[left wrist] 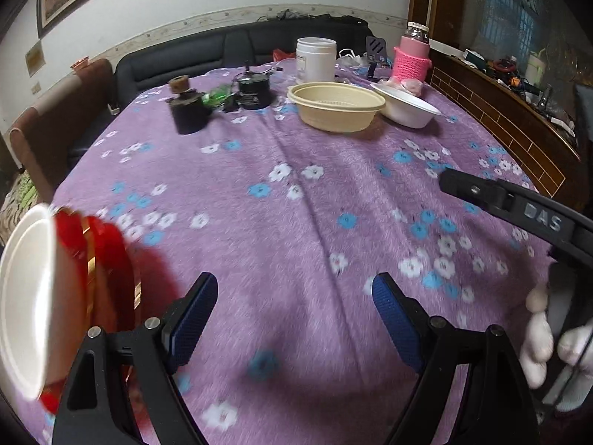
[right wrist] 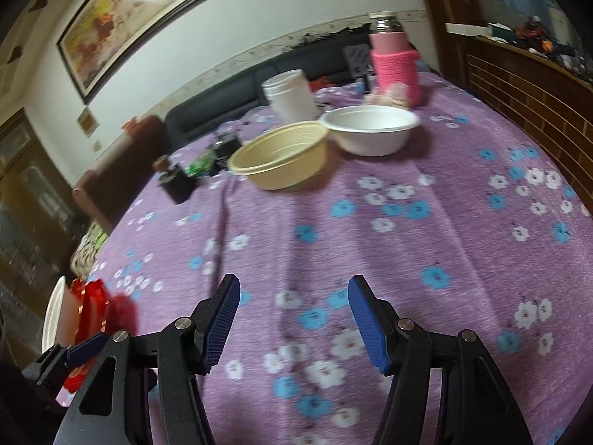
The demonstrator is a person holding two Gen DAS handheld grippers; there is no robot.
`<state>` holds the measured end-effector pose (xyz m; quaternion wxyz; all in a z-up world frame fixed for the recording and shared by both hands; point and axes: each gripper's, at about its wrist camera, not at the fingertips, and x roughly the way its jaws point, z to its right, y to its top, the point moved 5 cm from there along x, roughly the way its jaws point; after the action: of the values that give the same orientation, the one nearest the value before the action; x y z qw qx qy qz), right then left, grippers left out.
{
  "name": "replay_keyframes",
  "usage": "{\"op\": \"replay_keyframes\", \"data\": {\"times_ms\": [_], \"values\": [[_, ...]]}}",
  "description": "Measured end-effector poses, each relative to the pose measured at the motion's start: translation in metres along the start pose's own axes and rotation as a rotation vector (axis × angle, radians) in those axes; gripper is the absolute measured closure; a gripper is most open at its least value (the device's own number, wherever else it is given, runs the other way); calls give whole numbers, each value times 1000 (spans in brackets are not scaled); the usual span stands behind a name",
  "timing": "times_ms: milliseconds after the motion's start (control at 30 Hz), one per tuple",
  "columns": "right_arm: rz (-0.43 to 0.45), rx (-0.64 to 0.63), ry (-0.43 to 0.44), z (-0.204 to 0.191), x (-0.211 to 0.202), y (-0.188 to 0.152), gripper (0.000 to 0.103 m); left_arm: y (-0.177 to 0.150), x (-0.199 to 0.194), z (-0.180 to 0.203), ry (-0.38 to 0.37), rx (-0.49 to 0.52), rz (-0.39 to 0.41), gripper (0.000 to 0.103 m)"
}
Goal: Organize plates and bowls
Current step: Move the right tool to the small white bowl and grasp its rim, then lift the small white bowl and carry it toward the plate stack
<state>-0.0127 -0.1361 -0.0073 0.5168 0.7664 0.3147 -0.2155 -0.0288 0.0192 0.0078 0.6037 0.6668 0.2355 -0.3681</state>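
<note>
Both claws wide, holding nothing: left claw [left wrist: 294, 298], right claw [right wrist: 294, 298]. Wide bare stretch of purple-clothed bench [left wrist: 296, 193] ahead. "DAS" readable on right tool. Far side: beige bowl [left wrist: 336, 105] just beside white bowl [left wrist: 406, 105], insides look empty. Red/white plate [left wrist: 55, 296] tilted at near-left edge, blurred.

1. The left tongs [left wrist: 294, 320] stood wide open, their blue pads [left wrist: 192, 324] spread well apart with nothing between them.
2. They hung above the tabletop, tilted down and forward.
3. The right tongs [right wrist: 294, 320] were also wide open and empty, blue pads [right wrist: 222, 324] splayed outward, likewise above the tabletop.
4. In the left view, the right tongs' black body [left wrist: 519, 207] reached in from the right edge.
5. A white-gloved hand [left wrist: 545, 337] gripped its handle, fingers curled around it.
6. In the right view, a finger of the left tongs [right wrist: 83, 348] showed at the lower left.
</note>
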Motion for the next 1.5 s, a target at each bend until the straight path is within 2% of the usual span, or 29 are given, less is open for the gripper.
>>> {"op": "replay_keyframes", "data": {"times_ms": [233, 300, 467, 633, 733, 800, 833, 867, 967, 1133, 1300, 1500], "values": [[32, 40, -91, 35, 8, 31, 38, 9, 33, -11, -23, -51, 47, 18], [45, 92, -96, 50, 13, 46, 38, 6, 38, -16, -39, -68, 64, 18], [70, 328, -57, 97, 41, 90, 38, 8, 41, -19, -45, -73, 89, 18], [43, 437, -79, 124, 88, 129, 38, 7, 45, -14, -54, -53, 71, 18], [16, 485, -79, 131, 113, 141, 38, 7, 47, -14, -45, -55, 65, 18], [0, 498, -81, 133, 124, 145, 48, 7, 49, -16, -47, -63, 58, 18], [-12, 498, -79, 134, 128, 145, 66, 7, 50, -18, -49, -69, 53, 18], [-27, 496, -69, 133, 131, 144, 76, 7, 51, -19, -50, -75, 49, 18], [-55, 487, -53, 131, 129, 137, 87, 7, 54, -22, -56, -90, 33, 18], [-94, 452, -39, 133, 100, 117, 90, 7, 54, -26, -59, -108, 30, 18], [-189, 437, 66, 124, 61, 77, 91, 7, 52, -33, -56, -136, 39, 18], [-319, 296, 106, 85, 24, 18, 91, 7, 46, -36, -125, -170, 51, 18]]}}
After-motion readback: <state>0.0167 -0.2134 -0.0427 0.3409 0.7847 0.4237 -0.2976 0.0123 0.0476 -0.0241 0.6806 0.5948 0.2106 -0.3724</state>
